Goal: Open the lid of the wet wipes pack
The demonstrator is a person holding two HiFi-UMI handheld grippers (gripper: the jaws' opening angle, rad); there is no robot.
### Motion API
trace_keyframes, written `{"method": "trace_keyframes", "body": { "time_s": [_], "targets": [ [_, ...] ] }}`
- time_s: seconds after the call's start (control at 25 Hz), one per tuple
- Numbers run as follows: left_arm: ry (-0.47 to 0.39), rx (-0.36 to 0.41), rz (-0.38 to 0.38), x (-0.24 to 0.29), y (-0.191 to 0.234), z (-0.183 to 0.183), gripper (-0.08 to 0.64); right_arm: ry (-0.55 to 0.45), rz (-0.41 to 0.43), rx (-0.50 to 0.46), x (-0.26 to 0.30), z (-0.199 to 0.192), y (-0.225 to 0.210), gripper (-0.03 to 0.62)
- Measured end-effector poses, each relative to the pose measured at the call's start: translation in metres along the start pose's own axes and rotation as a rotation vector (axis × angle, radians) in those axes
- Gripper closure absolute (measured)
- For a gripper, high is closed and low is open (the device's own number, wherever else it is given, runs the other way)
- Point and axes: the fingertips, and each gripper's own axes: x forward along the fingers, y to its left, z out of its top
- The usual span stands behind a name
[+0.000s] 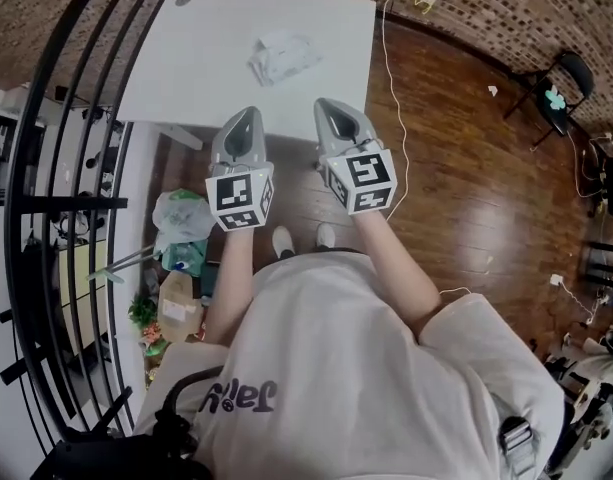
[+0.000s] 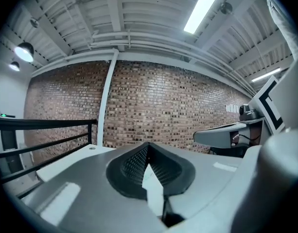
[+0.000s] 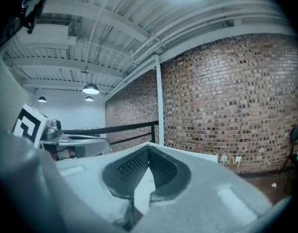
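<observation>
Nearest the camera, a person in a pale shirt (image 1: 366, 368) stretches both forearms toward twelve o'clock. The left gripper (image 1: 248, 118) and the right gripper (image 1: 331, 108) are held side by side and close together, pointing nearly level. Their tips overlap the near edge of the white table (image 1: 186, 78) in the head view. In each gripper's own view the jaws meet tip to tip with nothing between them; only a sliver of pale tabletop shows below the tips. So both are closed and empty. Farther out on the table lies the wet wipes pack (image 1: 283, 56), a crumpled white bundle at about one o'clock from the left gripper and eleven o'clock from the right, well apart from both. Whether its lid is up cannot be told. A black railing (image 1: 76, 118) curves past at nine o'clock and a wooden floor (image 1: 466, 168) spreads at three o'clock. Farthest off stands a brick wall (image 2: 168, 101).
</observation>
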Motion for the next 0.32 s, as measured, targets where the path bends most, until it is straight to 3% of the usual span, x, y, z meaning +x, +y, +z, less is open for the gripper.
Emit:
{"method": "trace_keyframes", "body": {
  "time_s": [0.32],
  "targets": [
    [-0.004, 0.038, -0.011, 0.023, -0.048, 0.007, 0.545, -0.024, -0.014, 0.045, -0.019, 0.002, -0.053, 0.601]
  ]
}}
